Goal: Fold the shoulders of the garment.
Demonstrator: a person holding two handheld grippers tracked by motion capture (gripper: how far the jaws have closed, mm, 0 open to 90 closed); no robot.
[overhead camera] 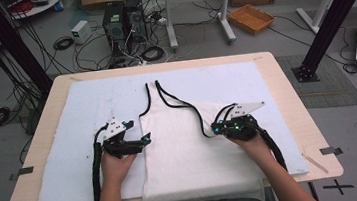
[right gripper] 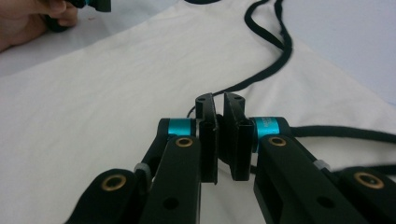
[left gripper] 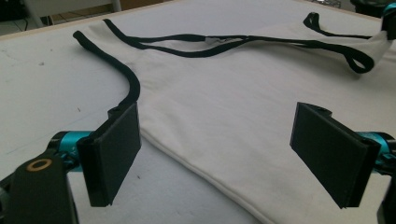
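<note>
A white top w/ black straps (overhead camera: 191, 144) is laid on the white mat (overhead camera: 72, 157), hem over the table's near edge. It looks partly folded; more is prob. left. Left gripper (left gripper: 217, 154) is held wide at its side edge. Right gripper (right gripper: 223, 140) is nearly closed; whether a strap is pinched can't be told.
</note>
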